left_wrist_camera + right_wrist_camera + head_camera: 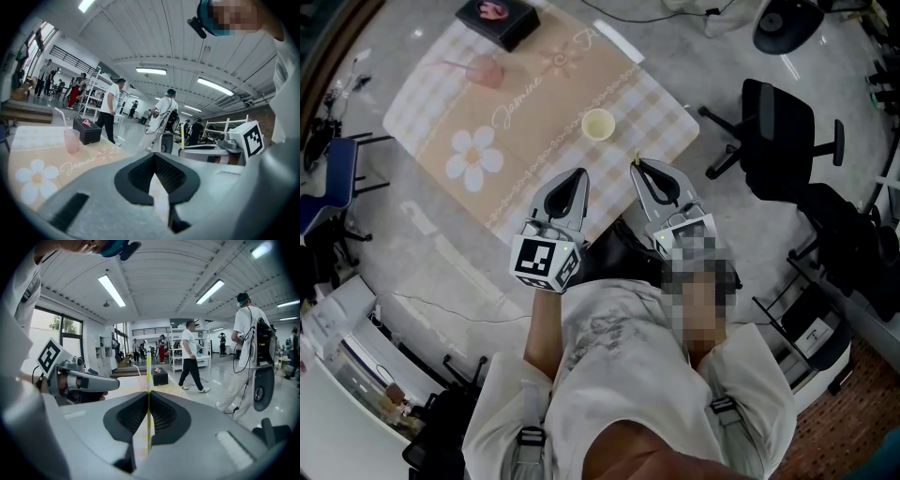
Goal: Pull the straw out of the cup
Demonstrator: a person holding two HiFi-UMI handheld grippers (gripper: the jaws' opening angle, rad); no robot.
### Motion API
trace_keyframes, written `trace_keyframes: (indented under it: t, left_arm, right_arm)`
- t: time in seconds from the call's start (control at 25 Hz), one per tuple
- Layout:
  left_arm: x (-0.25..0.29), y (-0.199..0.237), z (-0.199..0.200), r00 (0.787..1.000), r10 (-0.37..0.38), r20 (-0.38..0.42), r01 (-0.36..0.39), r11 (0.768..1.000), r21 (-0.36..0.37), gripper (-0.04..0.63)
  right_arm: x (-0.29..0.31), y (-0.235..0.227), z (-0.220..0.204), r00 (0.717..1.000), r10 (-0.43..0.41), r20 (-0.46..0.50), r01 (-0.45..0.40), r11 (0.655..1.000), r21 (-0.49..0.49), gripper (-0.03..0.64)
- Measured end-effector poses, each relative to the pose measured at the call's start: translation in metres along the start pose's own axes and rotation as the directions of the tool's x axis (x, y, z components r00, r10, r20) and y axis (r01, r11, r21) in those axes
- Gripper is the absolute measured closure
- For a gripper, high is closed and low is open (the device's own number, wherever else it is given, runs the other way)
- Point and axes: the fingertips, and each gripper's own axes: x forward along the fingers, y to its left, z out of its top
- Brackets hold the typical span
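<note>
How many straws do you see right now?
2. One yellow-striped straw is clamped upright between the jaws of the right gripper. One pink straw stands in the pink cup at the mat's far end. The cream cup holds none. None seems hidden.

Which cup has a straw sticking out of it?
The pink cup beside the black box; the pale yellow cup has none.

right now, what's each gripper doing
left gripper: closed, empty
right gripper: closed on the straw
</note>
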Motion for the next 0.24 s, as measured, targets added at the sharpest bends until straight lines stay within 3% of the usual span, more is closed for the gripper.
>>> trace_keyframes:
  t: [0.24]
  left_arm:
    - [0.0037, 0.0030, -0.0006, 1.000, -0.003, -0.005, 0.003, 1.000, 0.001, 0.591]
  right_arm:
    - [0.0045, -0.0006, 0.0000, 1.000, 0.005, -0.004, -0.005, 1.000, -0.004, 0.595]
